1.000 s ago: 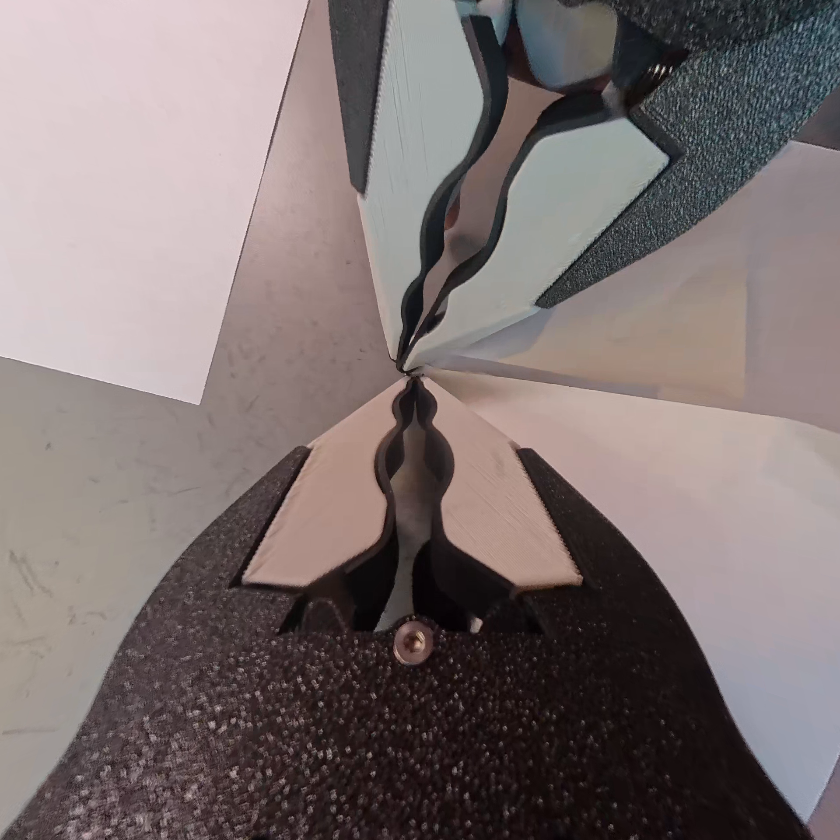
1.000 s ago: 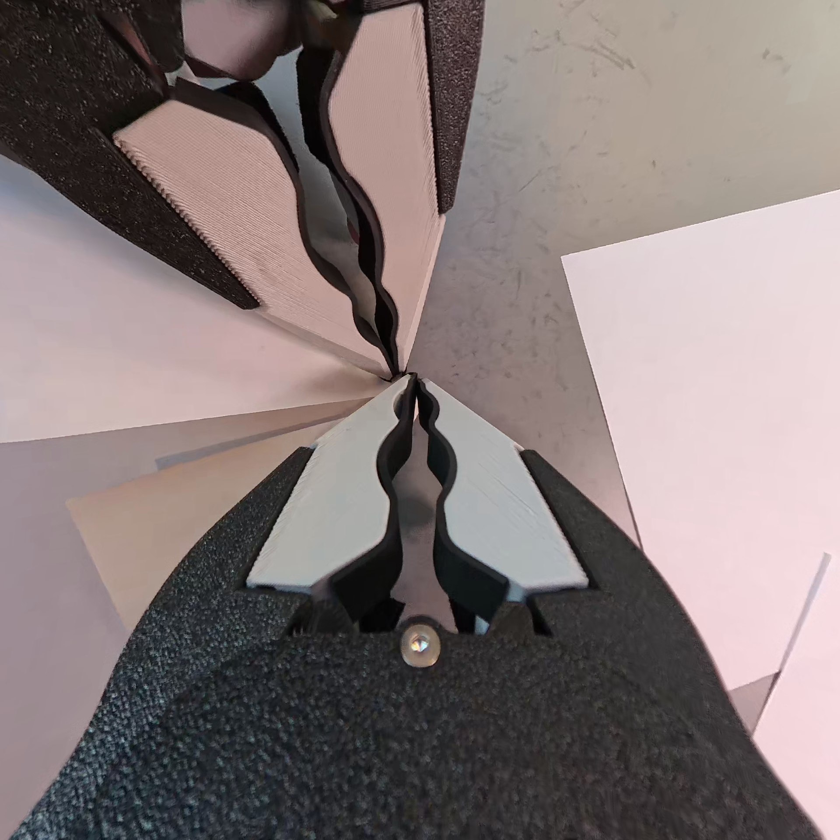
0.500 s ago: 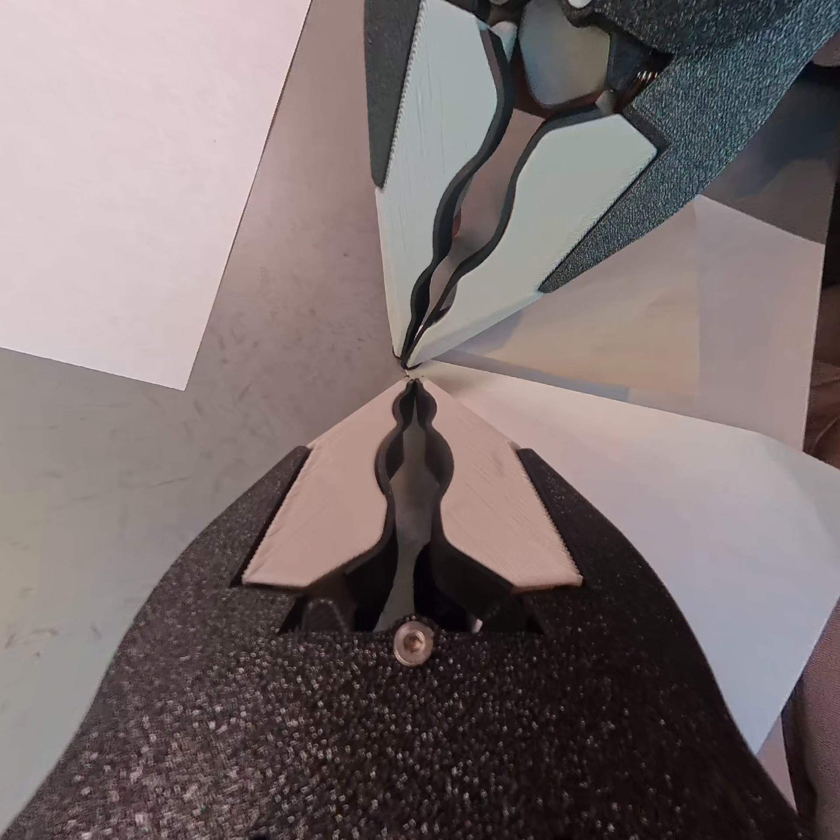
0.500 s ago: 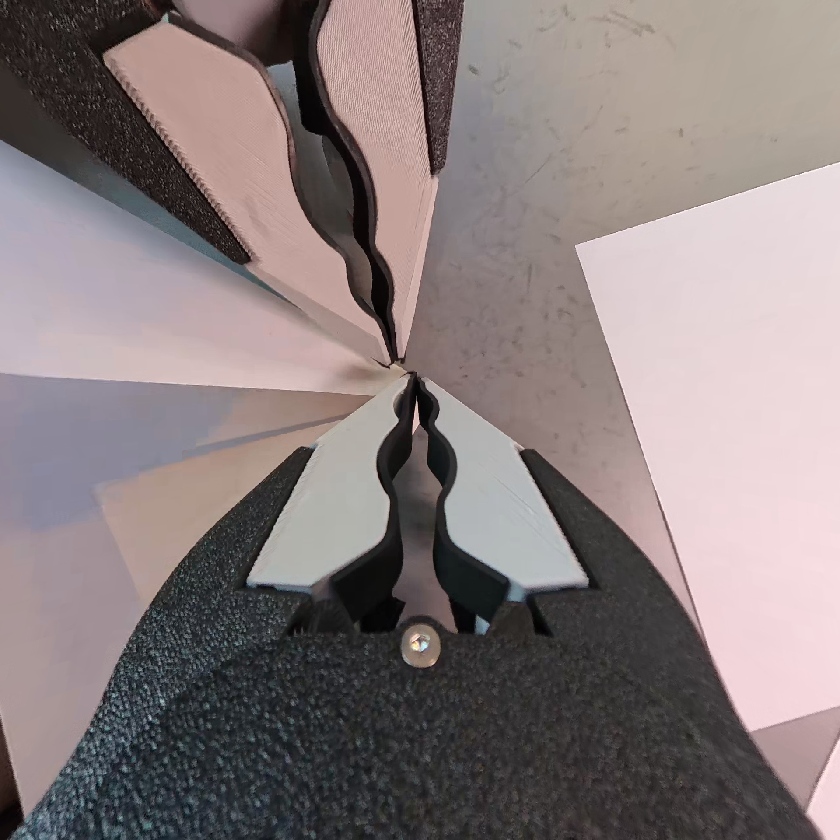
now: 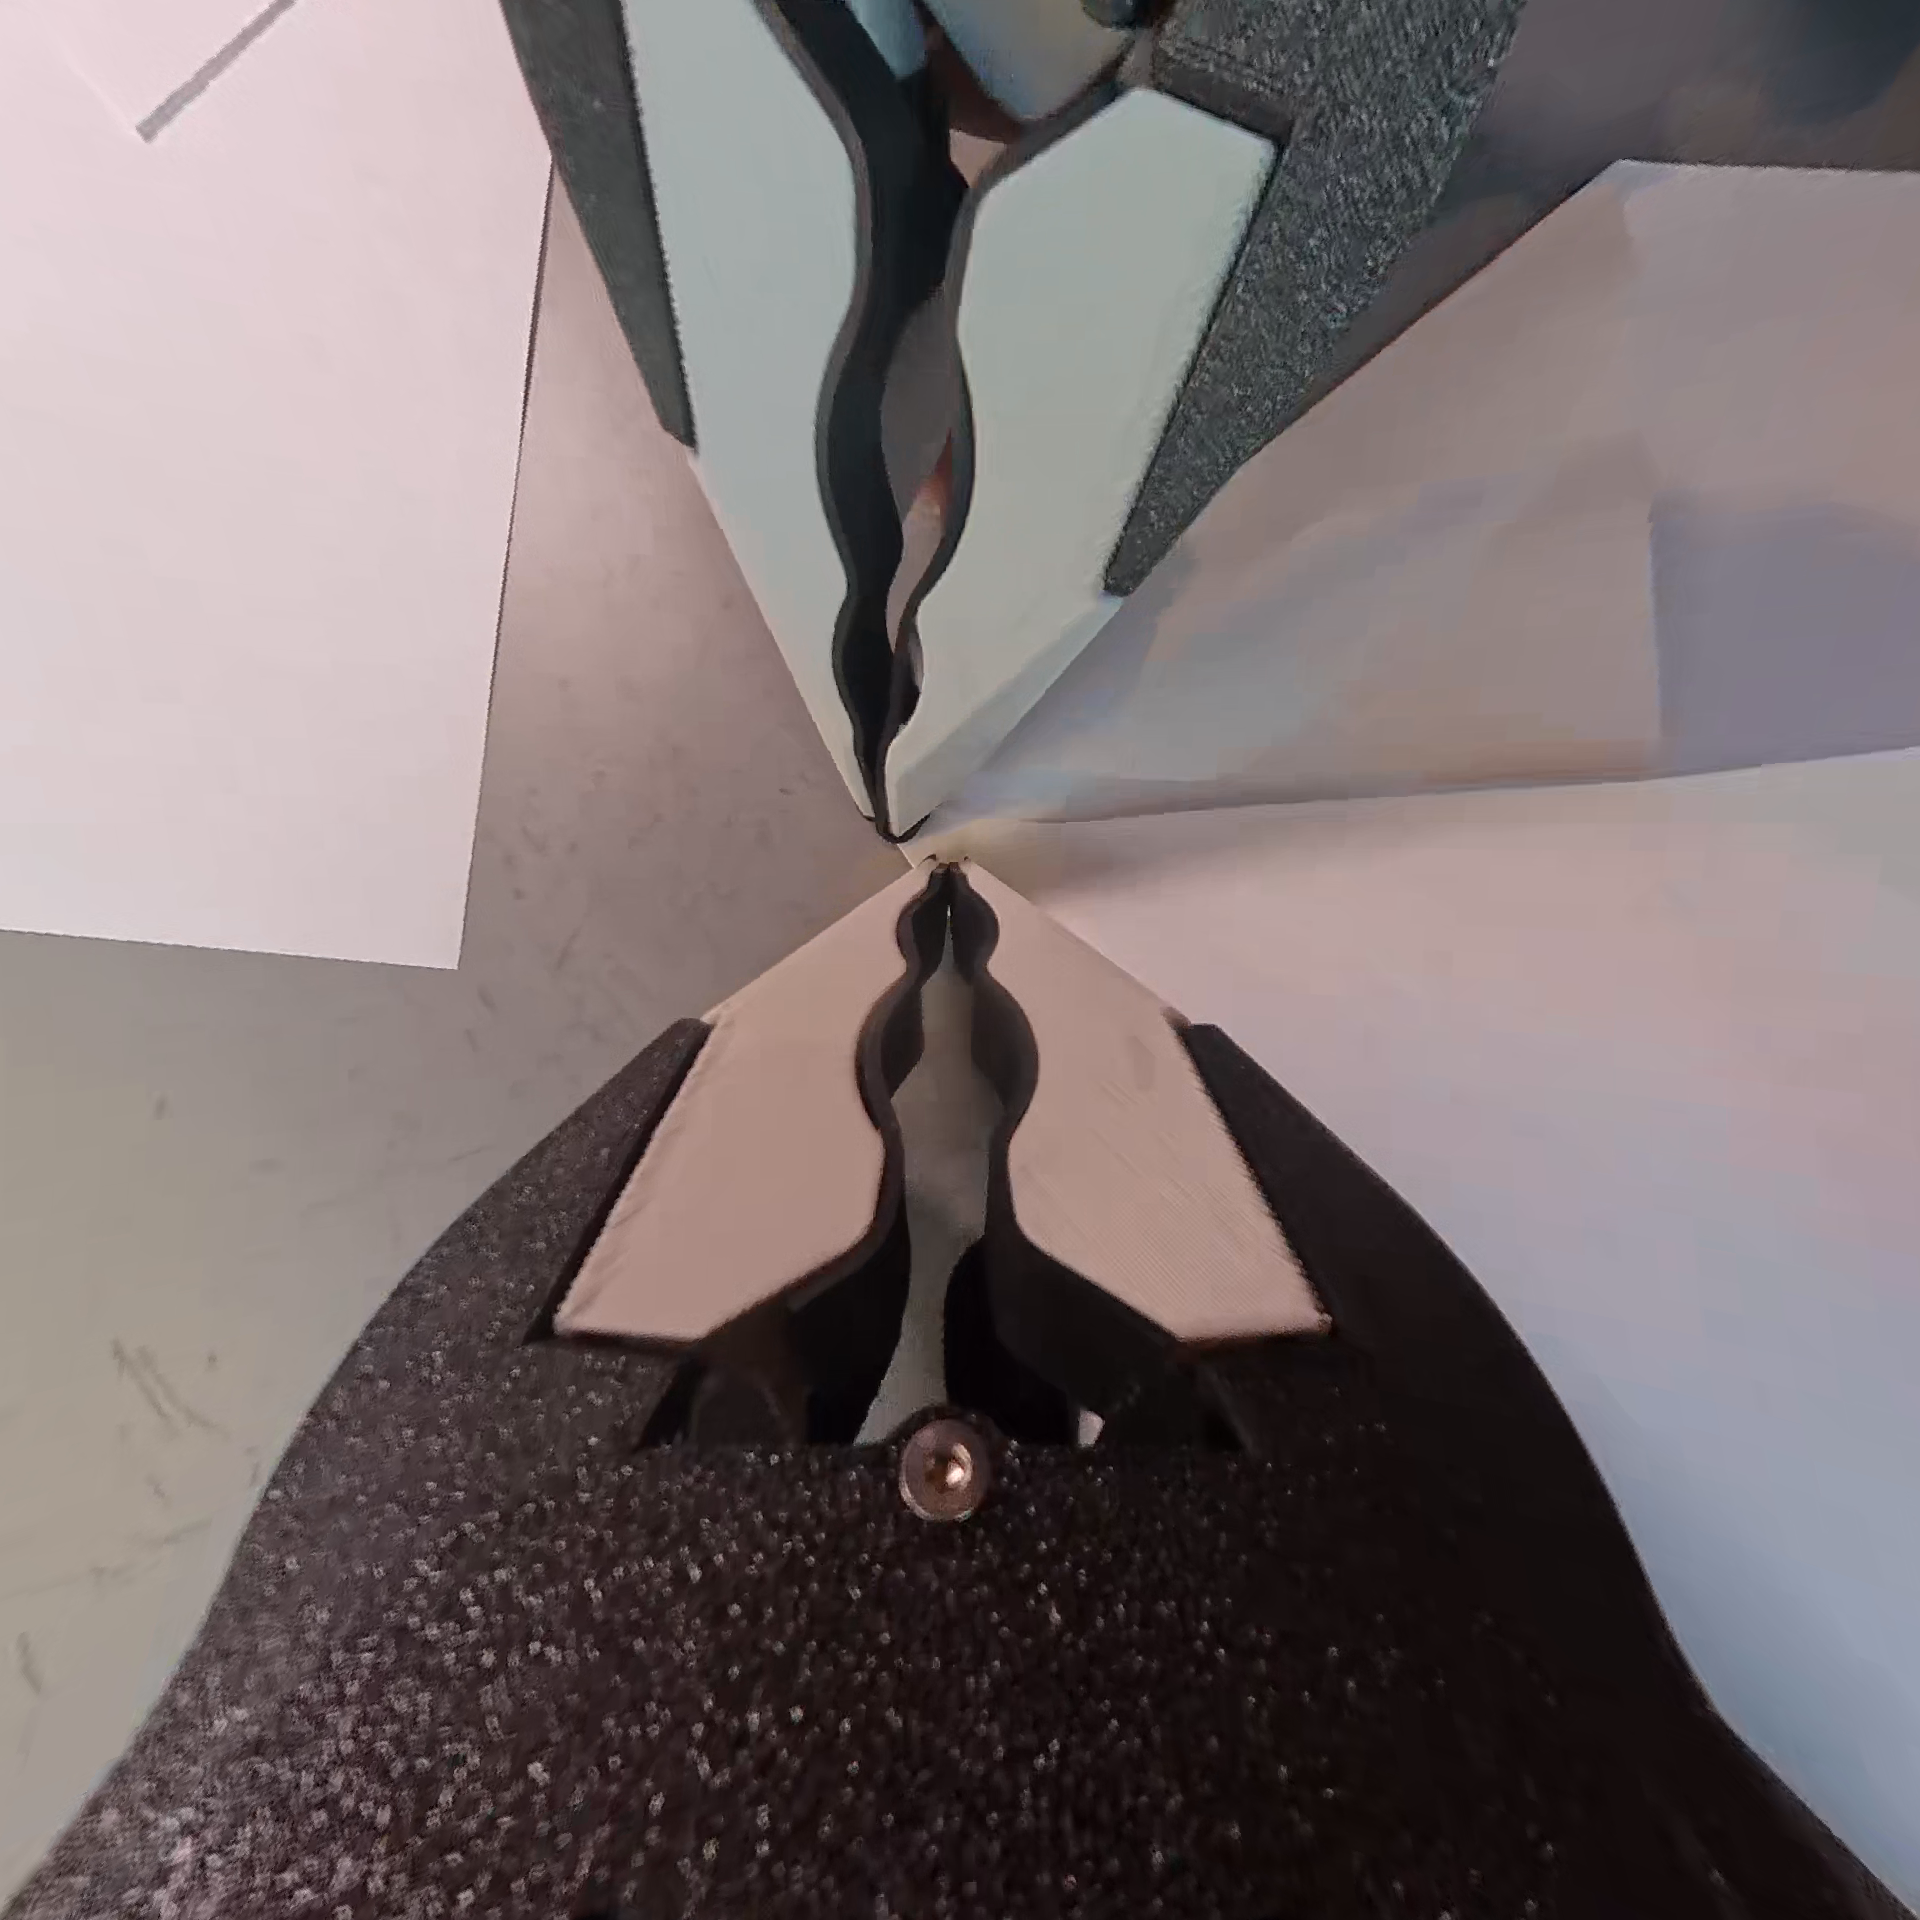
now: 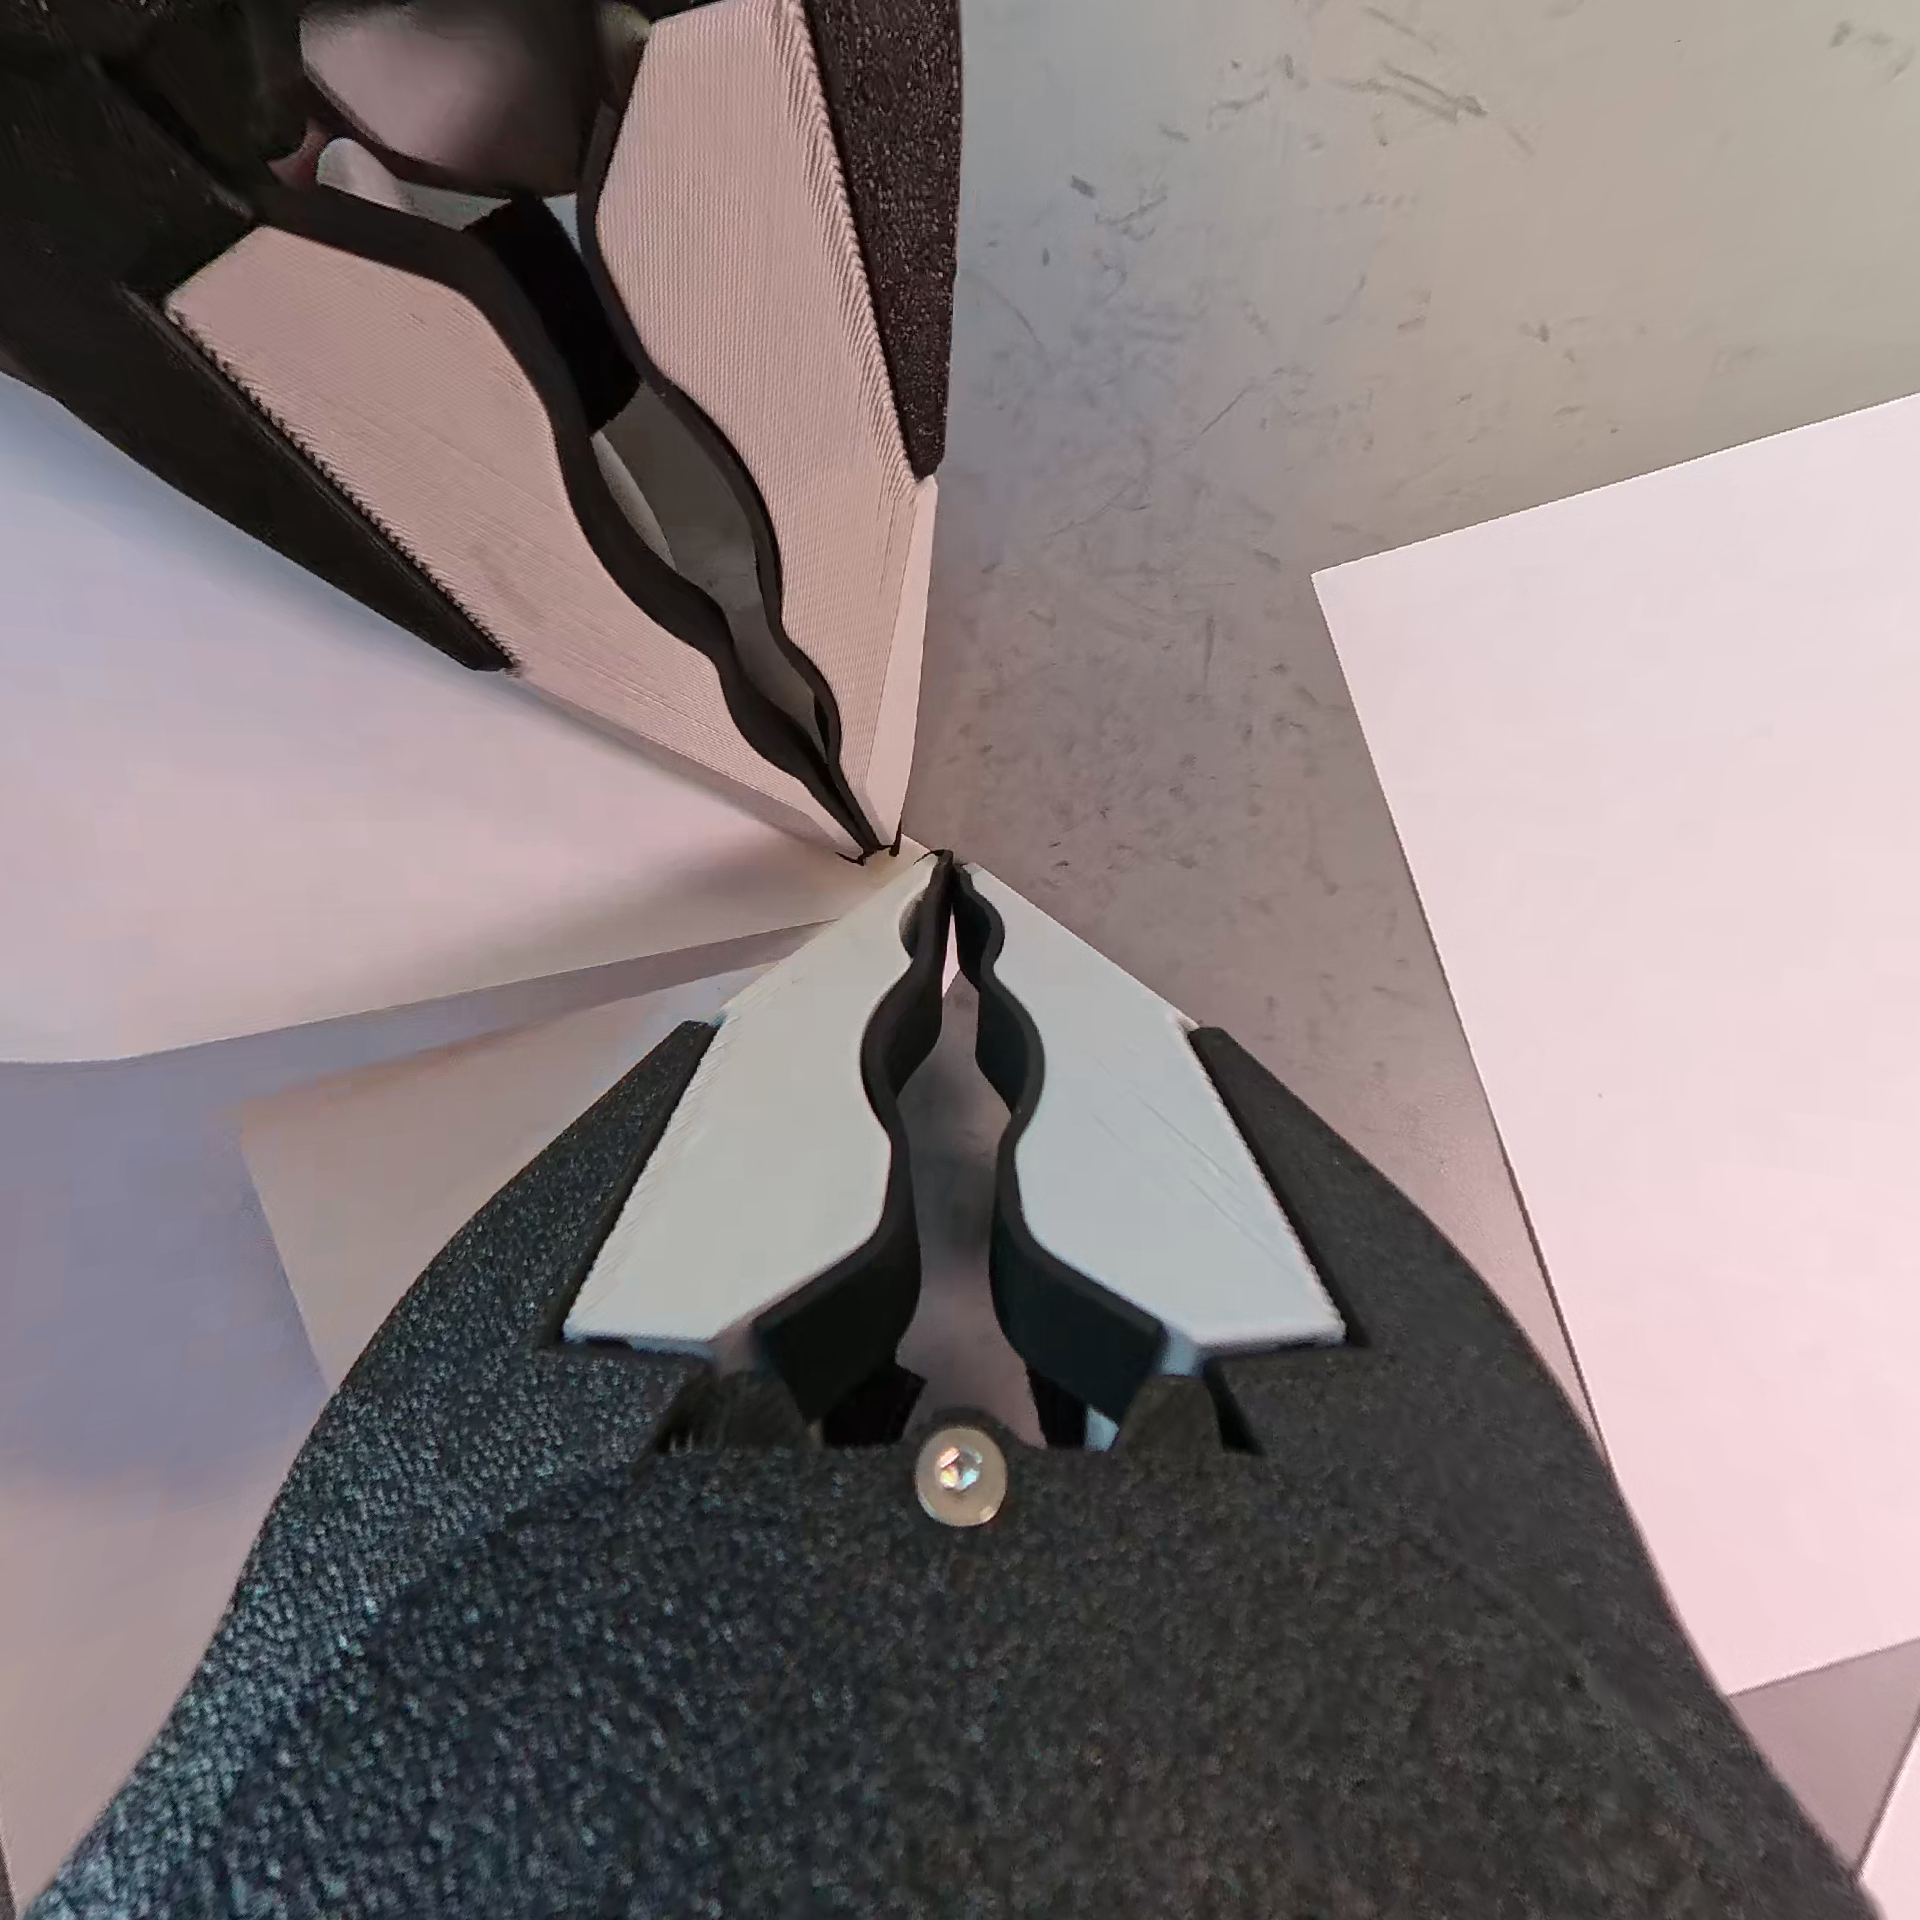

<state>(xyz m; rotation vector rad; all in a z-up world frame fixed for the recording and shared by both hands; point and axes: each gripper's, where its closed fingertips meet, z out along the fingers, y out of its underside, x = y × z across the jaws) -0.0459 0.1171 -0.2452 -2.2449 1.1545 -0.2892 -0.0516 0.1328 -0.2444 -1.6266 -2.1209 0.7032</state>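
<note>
White paper is what both of your tools grip. Your left gripper (image 5: 948, 871), with the beige fingers, has its tips pressed together on the corner of a folded sheet (image 5: 1455, 1039) that spreads toward 3 o'clock in the left wrist view. Your right gripper (image 6: 948, 868), with the pale blue fingers, is also closed at the tips, and it seems to pinch the same corner; the paper there is very thin, so I judge this more than I see it. The two tools meet tip to tip, the other one coming in from 12 o'clock in each view.

I think you hold them so close because two layers of the sheet come together at this one point, and a pinch there keeps the corners aligned. The fold line runs out toward 2 o'clock in the left view, with a lifted flap above it.

Around it lies the scratched grey table (image 5: 260, 1143). A second flat sheet (image 5: 260, 520) rests at 10 o'clock, well apart.
</note>
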